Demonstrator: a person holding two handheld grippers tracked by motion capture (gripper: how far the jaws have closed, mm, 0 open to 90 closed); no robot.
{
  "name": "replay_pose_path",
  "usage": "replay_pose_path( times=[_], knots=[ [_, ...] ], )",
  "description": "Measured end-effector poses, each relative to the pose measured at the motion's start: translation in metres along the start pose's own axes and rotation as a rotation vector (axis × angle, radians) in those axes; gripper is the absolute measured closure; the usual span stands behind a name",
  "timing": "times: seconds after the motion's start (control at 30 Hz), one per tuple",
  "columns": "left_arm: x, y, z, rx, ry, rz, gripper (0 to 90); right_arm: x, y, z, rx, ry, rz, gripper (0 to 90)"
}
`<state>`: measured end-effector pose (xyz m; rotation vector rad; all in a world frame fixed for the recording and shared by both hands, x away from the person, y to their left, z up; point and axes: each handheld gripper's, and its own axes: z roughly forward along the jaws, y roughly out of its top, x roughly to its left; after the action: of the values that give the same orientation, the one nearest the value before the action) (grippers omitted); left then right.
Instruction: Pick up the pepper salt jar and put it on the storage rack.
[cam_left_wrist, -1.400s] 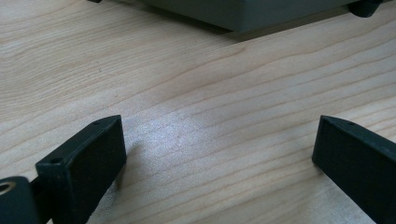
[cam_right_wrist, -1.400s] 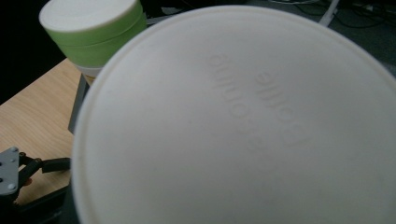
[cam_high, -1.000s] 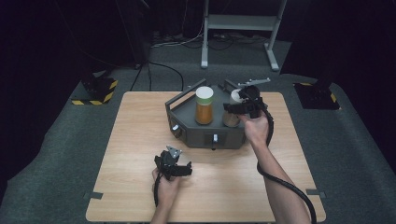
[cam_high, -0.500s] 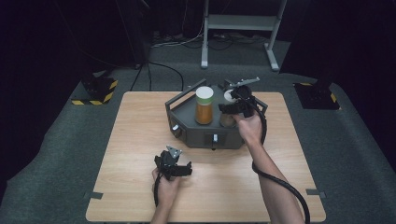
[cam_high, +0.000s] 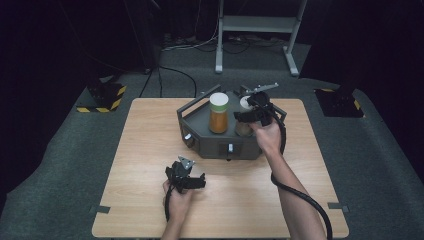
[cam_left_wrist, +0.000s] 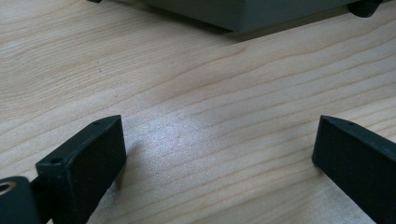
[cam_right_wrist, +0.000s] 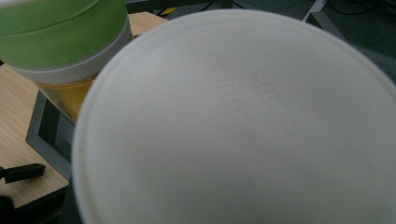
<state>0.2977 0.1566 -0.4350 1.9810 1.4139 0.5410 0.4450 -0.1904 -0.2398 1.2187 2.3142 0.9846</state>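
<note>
A grey tray (cam_high: 200, 131) with angled corners stands on the wooden tabletop (cam_high: 150, 150), set toward the far edge and slightly right of the middle, with a bar handle (cam_high: 192, 102) rising at its far left corner. Two jars stand upright in it, side by side. The left one is an orange-filled jar (cam_high: 218, 116) with a green-and-white lid; the right one is a white-lidded jar (cam_high: 243, 117), just beside it.

The right gripper (cam_high: 248, 116) sits at the white-lidded jar, the hand behind it on the near right side. Its fingers are drawn in narrow against the jar just under the lid; the gripper body hides the exact contact in the high view. In the right gripper view the white lid (cam_right_wrist: 243, 121) lies very close under the camera, and the green lid (cam_right_wrist: 60, 32) of the orange-filled jar stands just beyond it at the upper left, with very little gap between the two jars.

The left gripper (cam_high: 186, 176) rests low over the tabletop, near the front edge and a little left of the middle, well apart from the tray. Its fingers (cam_left_wrist: 84, 163) stand wide with bare wood between them, and the tray's front wall (cam_left_wrist: 252, 14) lies ahead of them.

The broad left half of the tabletop is bare wood out to the left edge, and so is the strip along the near edge. To the right of the tray a narrower band of wood runs to the right edge. The right gripper's cable (cam_high: 305, 200) trails back over the near right corner.
</note>
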Motion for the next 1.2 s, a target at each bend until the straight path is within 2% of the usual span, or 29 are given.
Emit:
replay_pose_path(
  times=[0.2, 0.33, 0.37, 0.43, 0.63, 0.77, 0.93, 1.2],
  knots=[
    [0.0, 0.0, 0.0, 0.0, 0.0, 0.0, 2.8, 0.0, 0.001, 0.0, 0.006, 0.0, 0.003, 32.5],
    [0.0, 0.0, 0.0, 0.0, 0.001, -0.001, 2.8, -0.002, -0.003, -0.001, -0.001, 0.0, 0.015, 19.9],
    [0.0, 0.0, 0.0, 0.0, 0.001, -0.001, 2.8, -0.002, -0.003, -0.001, -0.001, 0.0, 0.015, 19.9],
    [0.0, 0.0, 0.0, 0.0, 0.001, -0.001, 2.8, 0.0, -0.006, -0.002, -0.016, -0.022, 0.013, 13.6],
    [0.0, 0.0, 0.0, 0.0, 0.001, -0.001, 2.8, -0.006, -0.014, -0.009, -0.053, 0.004, 0.02, 7.1],
    [0.0, 0.0, 0.0, 0.0, 0.001, -0.001, 2.8, -0.01, -0.022, -0.015, -0.085, 0.012, 0.027, 5.8],
    [0.0, 0.0, 0.0, -0.001, 0.001, -0.002, 2.7, -0.01, -0.027, -0.021, -0.096, 0.017, 0.006, 5.7],
    [0.0, 0.0, 0.0, -0.001, 0.001, -0.003, 2.7, -0.014, -0.035, -0.028, -0.114, 0.032, 0.002, 5.6]
  ],
)
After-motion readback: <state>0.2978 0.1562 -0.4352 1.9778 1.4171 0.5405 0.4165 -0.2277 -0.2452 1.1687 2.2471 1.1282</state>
